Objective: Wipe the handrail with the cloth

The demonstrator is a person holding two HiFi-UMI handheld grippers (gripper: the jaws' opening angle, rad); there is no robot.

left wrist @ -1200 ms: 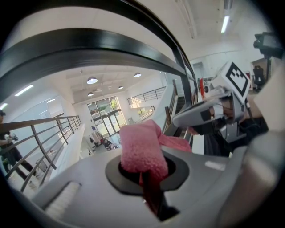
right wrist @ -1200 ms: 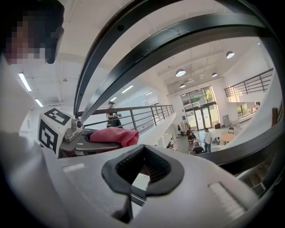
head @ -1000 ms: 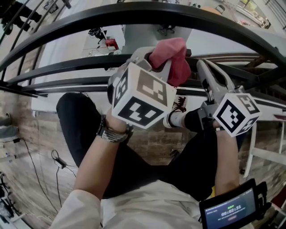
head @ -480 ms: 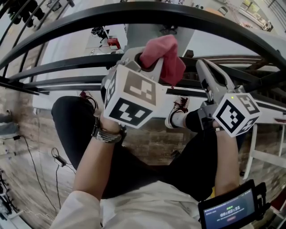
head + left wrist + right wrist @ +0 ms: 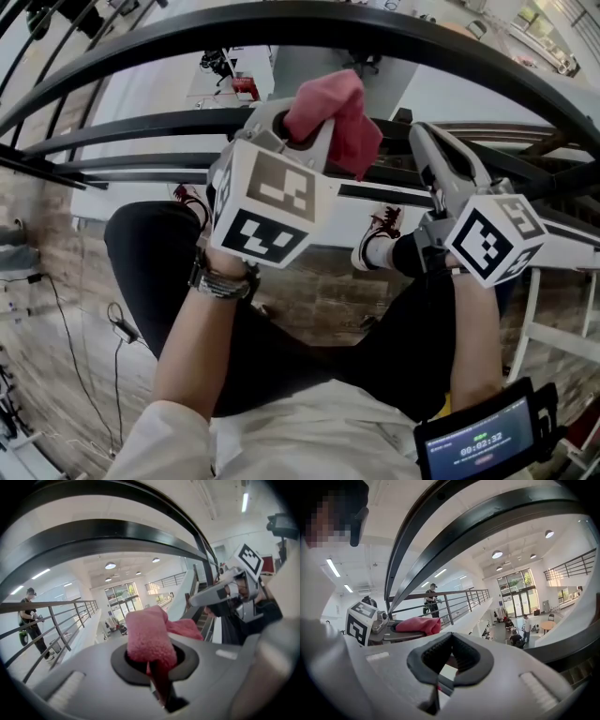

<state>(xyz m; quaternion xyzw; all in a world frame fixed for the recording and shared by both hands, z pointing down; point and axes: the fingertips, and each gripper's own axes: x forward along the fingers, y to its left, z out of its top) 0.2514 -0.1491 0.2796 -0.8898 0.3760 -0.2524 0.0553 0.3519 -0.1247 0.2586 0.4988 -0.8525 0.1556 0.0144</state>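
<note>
The left gripper (image 5: 305, 129) is clenched on a pink-red terry cloth (image 5: 330, 114). In the left gripper view the jaws of that gripper (image 5: 152, 660) are pinched tight on the cloth (image 5: 147, 639), which bunches up out of the black pads and flops over toward the right. The cloth sits below the broad black handrail (image 5: 281, 21). From the left gripper view the handrail (image 5: 93, 536) arcs overhead with bright hall showing between it and the cloth, so the two are apart. In the head view the cloth lies in front of a thinner lower rail (image 5: 141, 131) of the same balustrade, and contact there cannot be made out. The right gripper (image 5: 427, 142) is held just to the right of the cloth, at about the same height. In its own view the ribbed black pads of the right gripper (image 5: 451, 651) meet at their tips with nothing between them, and the handrail (image 5: 487, 522) sweeps across above. That view also shows the cloth (image 5: 417, 624) lying on the left gripper (image 5: 379, 625) off to the side. Each gripper carries a marker cube, the left one (image 5: 272, 211) large and near the camera, the right one (image 5: 492, 234) smaller. The left wrist wears a dark watch band (image 5: 220, 281), and a small screen device (image 5: 483, 441) shows at the bottom right corner. Below are the person's black trousers (image 5: 169, 262) and a white shoe (image 5: 373, 246) on brick flooring (image 5: 319, 291).
</note>
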